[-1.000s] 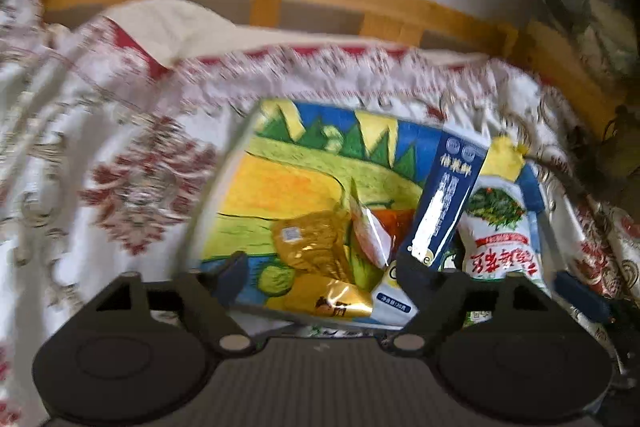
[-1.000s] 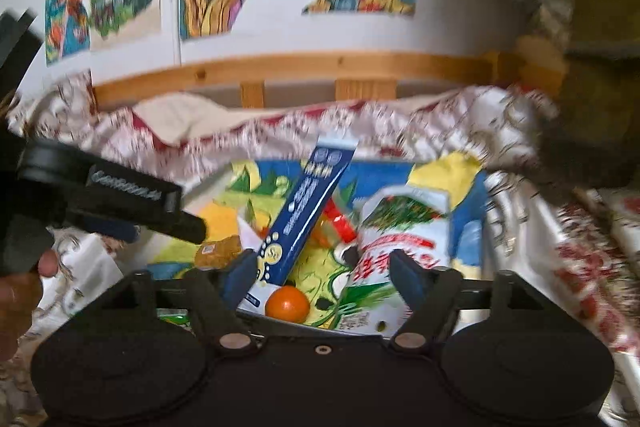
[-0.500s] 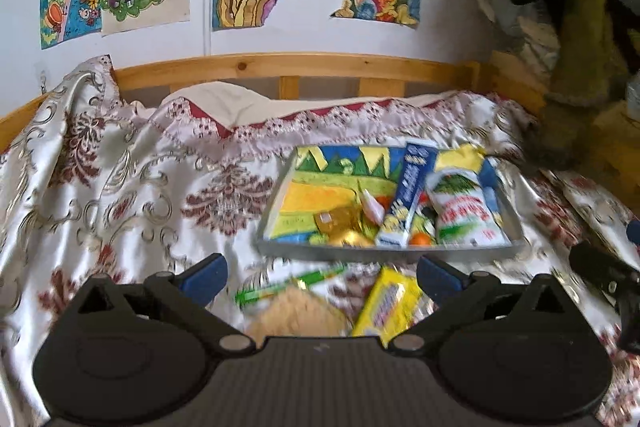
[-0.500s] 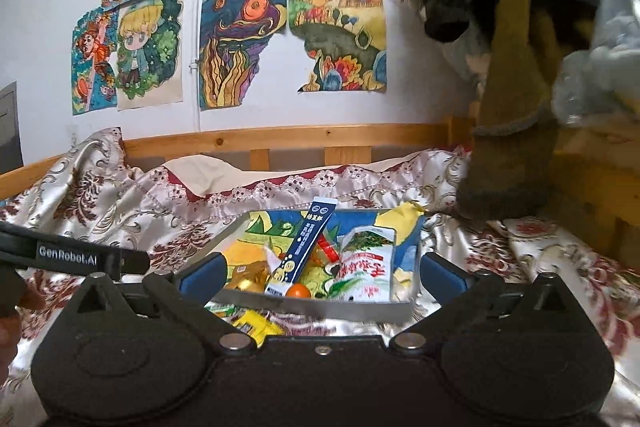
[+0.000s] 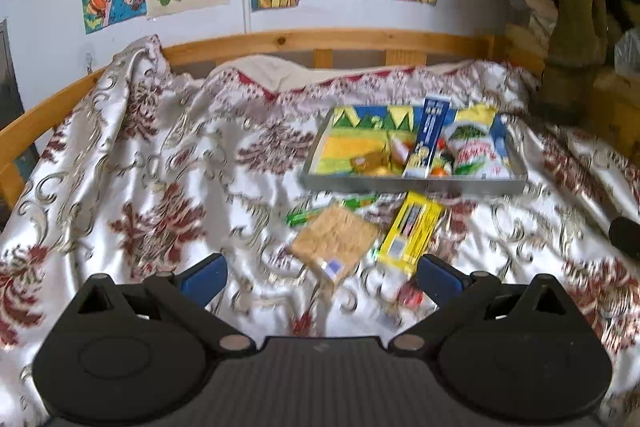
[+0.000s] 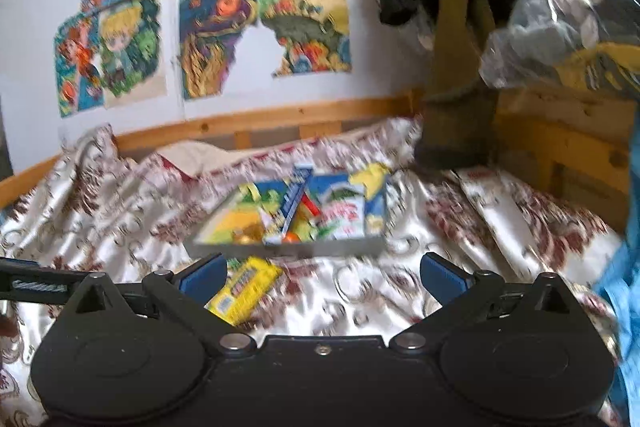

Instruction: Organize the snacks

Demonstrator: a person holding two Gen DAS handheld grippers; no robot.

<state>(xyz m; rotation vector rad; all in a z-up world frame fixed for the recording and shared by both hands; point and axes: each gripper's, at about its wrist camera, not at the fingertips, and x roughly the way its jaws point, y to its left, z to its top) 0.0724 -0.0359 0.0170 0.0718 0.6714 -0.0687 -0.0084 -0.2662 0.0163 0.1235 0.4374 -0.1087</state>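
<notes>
A grey tray (image 5: 412, 183) (image 6: 288, 247) with a colourful lining lies on the bed and holds several snacks: a blue-and-white carton (image 5: 429, 137), a white-and-green bag (image 5: 474, 151), gold-wrapped pieces (image 5: 368, 161) and a small orange (image 5: 439, 171). In front of the tray lie a tan cracker pack (image 5: 334, 239), a yellow packet (image 5: 412, 233) (image 6: 244, 289) and a green stick (image 5: 328, 209). My left gripper (image 5: 320, 277) stands open and empty, short of the loose snacks. My right gripper (image 6: 320, 277) is open and empty too, back from the tray.
A white satin bedspread (image 5: 160, 187) with red patterns covers the bed. A wooden rail (image 5: 320, 41) runs along the wall with posters. Hanging clothes (image 6: 460, 67) and a plastic bag (image 6: 568, 15) crowd the right. The left gripper's body (image 6: 40, 283) shows at the left in the right wrist view.
Both grippers pulled back and up from the tray, which now looks small and far. Their jaws spread wider. The loose snacks in front of the tray came into view.
</notes>
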